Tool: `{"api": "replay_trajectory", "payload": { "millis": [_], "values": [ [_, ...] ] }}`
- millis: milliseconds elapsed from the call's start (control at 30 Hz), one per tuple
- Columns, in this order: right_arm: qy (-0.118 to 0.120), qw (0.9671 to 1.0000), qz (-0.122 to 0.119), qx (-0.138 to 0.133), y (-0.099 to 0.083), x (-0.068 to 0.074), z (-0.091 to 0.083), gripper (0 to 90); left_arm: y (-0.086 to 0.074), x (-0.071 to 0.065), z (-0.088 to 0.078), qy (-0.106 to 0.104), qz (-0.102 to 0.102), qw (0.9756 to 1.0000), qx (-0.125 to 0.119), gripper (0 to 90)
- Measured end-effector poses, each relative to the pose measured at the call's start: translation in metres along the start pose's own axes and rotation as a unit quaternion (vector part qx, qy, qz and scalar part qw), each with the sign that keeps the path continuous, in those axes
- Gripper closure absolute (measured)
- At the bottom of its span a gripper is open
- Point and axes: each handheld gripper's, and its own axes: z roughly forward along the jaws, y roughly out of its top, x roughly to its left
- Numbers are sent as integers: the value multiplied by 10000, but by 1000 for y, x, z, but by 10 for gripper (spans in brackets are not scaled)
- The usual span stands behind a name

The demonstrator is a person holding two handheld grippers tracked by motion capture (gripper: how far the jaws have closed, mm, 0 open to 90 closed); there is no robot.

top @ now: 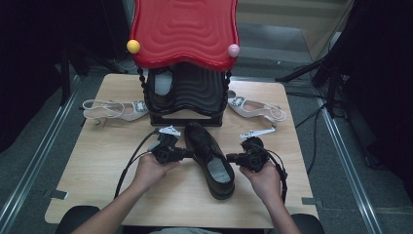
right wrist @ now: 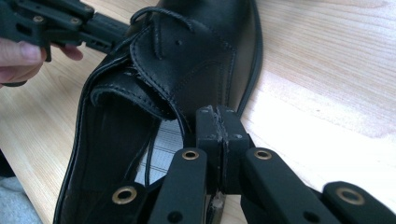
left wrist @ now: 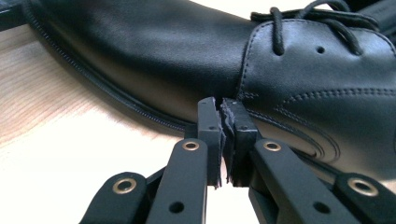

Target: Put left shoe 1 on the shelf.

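A black leather lace-up shoe [top: 209, 158] lies on the wooden table [top: 97, 161], toe toward the rack and heel toward the person. My left gripper [top: 188, 153] is shut, nothing between its pads, and its tips [left wrist: 223, 108] rest against the shoe's [left wrist: 299, 70] left side just below the laces. My right gripper [top: 231, 157] is also shut and empty. Its tips [right wrist: 218, 115] sit at the right side of the shoe [right wrist: 187, 65], by the rim of the opening. The left gripper [right wrist: 112, 29] and its hand appear beyond the laces in the right gripper view.
A red-topped black shoe rack [top: 185, 34] stands at the table's far middle, with a pale shoe [top: 163, 85] on its shelf. A white sandal [top: 117, 109] lies left of the rack and another white sandal [top: 255, 108] lies right of it. Bare wood flanks the black shoe.
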Motion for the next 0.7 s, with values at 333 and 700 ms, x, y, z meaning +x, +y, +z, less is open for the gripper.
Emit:
{"api": "replay_trajectory", "payload": {
  "millis": [333,700],
  "values": [
    [-1,9999,97,85,-2,9,1,887,10,7,5,26,63,10000,57,859],
    [-19,9998,156,106,11,19,-18,822,18,6,-15,-137,71,9999,-51,652]
  ]
}}
